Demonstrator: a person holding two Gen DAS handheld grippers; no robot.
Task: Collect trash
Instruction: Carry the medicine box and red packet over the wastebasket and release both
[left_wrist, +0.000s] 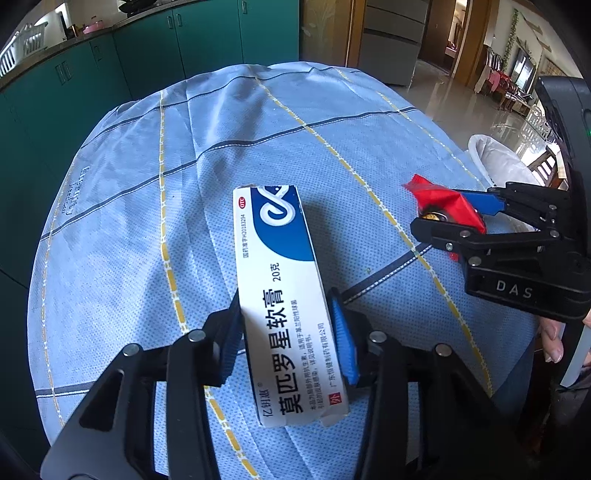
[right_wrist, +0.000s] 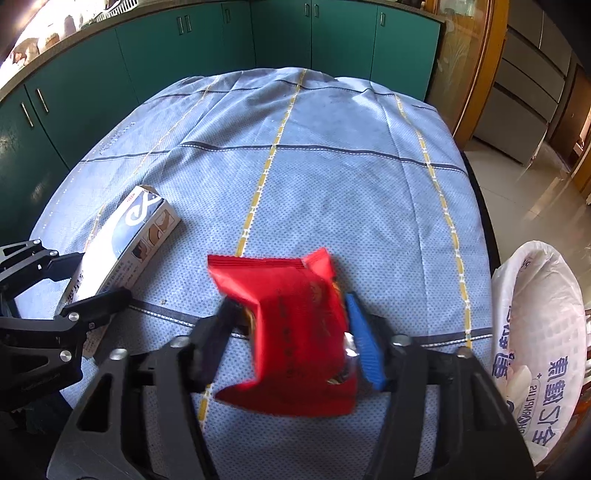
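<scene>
Closest to my left lens, the white-and-blue ointment box (left_wrist: 284, 302) sits pinched between my left gripper (left_wrist: 291, 332) fingers, its far end raised over the blue checked cloth on the desk (left_wrist: 147, 206). On my right, the right gripper (right_wrist: 291, 332) has its fingers pressed against a crumpled red snack wrapper (right_wrist: 291, 325), held just above the cloth. A white bag-lined bin (right_wrist: 539, 332) stands beside the desk's right edge, near the wrapper.
</scene>
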